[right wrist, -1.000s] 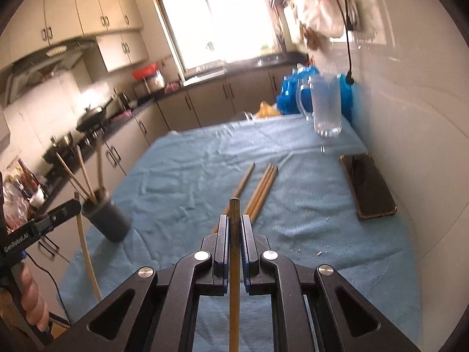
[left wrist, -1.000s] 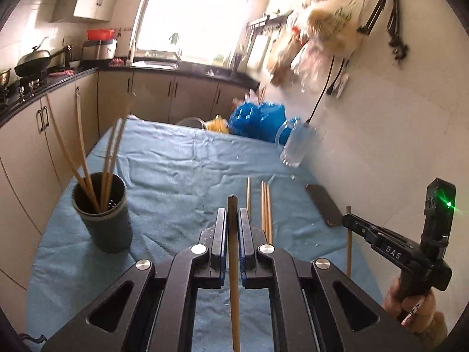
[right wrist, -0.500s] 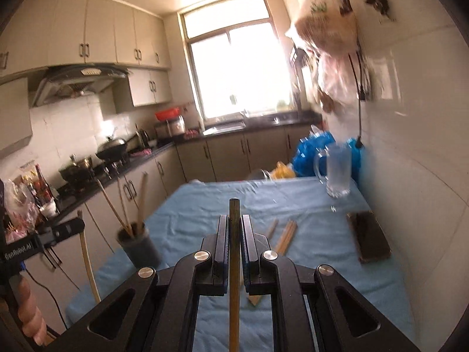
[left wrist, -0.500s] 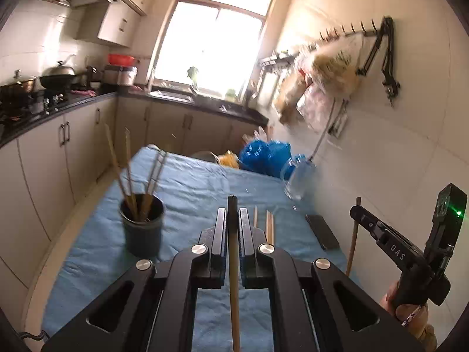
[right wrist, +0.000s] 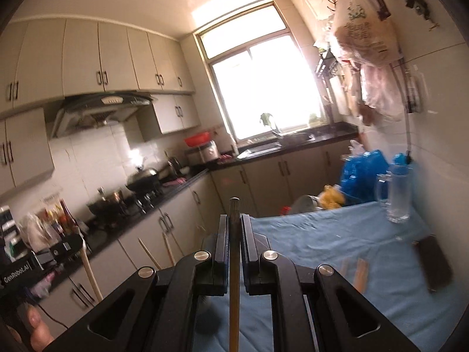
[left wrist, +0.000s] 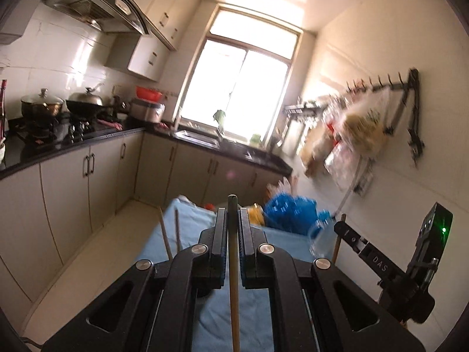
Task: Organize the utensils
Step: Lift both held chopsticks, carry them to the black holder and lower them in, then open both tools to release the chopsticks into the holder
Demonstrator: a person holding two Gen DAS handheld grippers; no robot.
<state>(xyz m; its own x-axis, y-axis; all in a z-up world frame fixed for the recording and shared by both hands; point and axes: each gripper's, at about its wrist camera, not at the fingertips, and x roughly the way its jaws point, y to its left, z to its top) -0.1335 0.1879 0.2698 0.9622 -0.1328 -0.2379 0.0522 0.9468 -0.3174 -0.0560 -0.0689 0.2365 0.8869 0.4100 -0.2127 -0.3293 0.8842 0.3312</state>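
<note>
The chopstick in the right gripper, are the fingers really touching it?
Touching. The right wrist view shows the right gripper shut on the chopstick, both fingers pressed against its sides with no gap.

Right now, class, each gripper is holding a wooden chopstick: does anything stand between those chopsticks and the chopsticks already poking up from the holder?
Nothing visible does. The left gripper and right gripper each clamp a wooden chopstick. The standing wooden chopsticks rise just left of the fingers, over the blue tablecloth. The holder itself is hidden behind the grippers.
</note>
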